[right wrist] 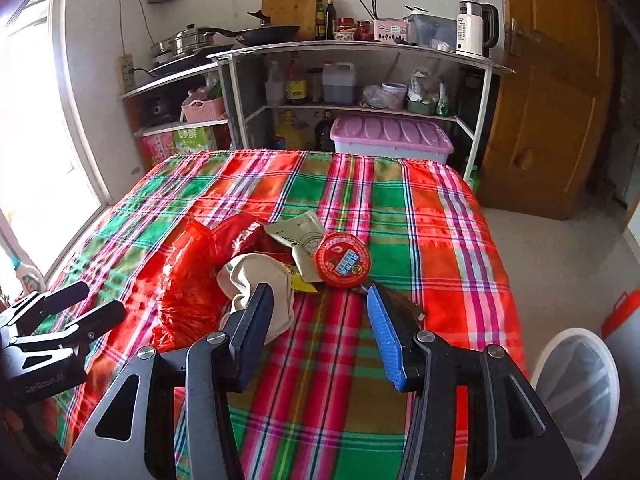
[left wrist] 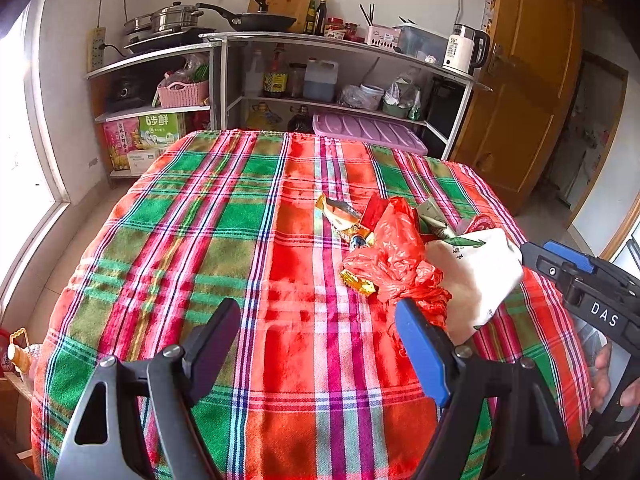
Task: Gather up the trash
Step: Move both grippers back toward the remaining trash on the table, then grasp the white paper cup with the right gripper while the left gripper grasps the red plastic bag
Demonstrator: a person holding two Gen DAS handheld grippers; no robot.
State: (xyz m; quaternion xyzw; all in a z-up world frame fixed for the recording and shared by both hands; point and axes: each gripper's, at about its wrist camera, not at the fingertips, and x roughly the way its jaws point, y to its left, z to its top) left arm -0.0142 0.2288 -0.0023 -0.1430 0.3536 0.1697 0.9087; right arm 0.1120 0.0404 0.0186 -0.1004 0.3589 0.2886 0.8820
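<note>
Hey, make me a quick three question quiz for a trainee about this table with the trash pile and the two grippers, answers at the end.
1. True or false: the right gripper is clamped on the round red lid.
2. Which item lies closest to the left gripper? A) orange plastic bag B) white kettle C) purple-lidded bin
3. Fill in: the white-lined trash bin stands on the floor beside the table's ____ edge, as seen from the right wrist.

Key
1. False; its jaws stand open with nothing between them.
2. A
3. right
</note>
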